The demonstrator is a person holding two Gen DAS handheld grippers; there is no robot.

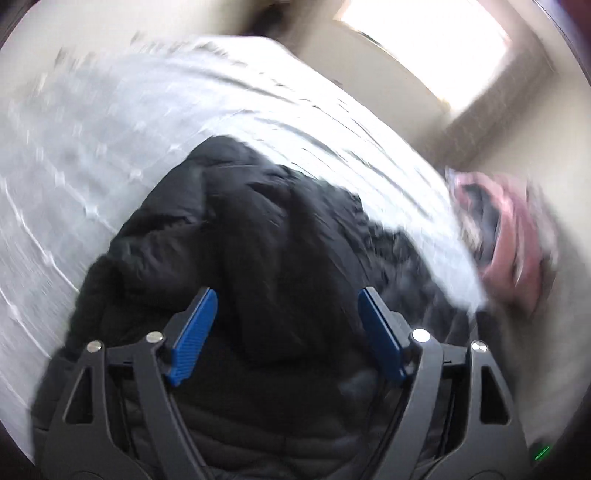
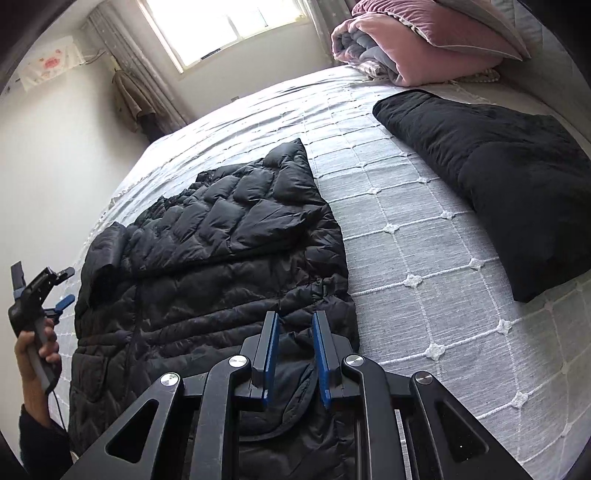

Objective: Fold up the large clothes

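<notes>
My left wrist view is smeared with motion blur: the bedspread (image 1: 129, 155) streaks into arcs, and the pink bundle (image 1: 506, 236) at far right is too smeared to make out. The black puffer jacket (image 2: 221, 258) runs under my right gripper (image 2: 295, 354), its near hem hidden. The folded black garment (image 2: 498, 177) is cut off at the right edge.

I can read no text, label, brand or number in either view. The pale sheet (image 2: 48, 61) pinned on the wall left of the window (image 2: 225, 26) carries only pink blotches, too blurred for lettering.
</notes>
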